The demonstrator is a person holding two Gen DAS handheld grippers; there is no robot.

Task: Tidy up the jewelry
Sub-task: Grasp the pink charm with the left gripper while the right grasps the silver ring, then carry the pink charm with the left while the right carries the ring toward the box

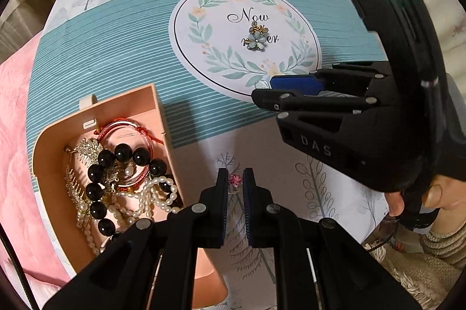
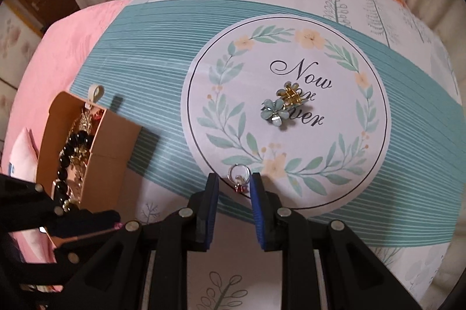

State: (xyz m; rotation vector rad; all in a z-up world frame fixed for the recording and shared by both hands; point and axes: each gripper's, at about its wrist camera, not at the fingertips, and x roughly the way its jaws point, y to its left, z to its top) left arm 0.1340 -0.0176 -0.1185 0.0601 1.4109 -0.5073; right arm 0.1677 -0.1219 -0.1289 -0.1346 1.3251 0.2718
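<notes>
Jewelry lies tangled in a peach box (image 1: 96, 117) at the cloth's left edge: black beads (image 1: 122, 161), pearl strands (image 1: 151, 196) and gilt combs overlap, so single pieces are hard to separate, and the left gripper's arms cover the box's near corner. The left gripper (image 1: 235, 184) pinches a small pink-stoned ring (image 1: 234, 181), its band mostly hidden between the nearly closed fingers. The right gripper (image 2: 235, 184) holds a silver ring (image 2: 238, 171) between narrowly parted fingers; whether the pads press it cannot be told. A pair of blue flower earrings (image 2: 279, 106) sits alone on the printed wreath circle (image 2: 364, 164), with bare tablecloth (image 2: 163, 94) all around and a pink quilt (image 2: 72, 53) beyond the left edge.
</notes>
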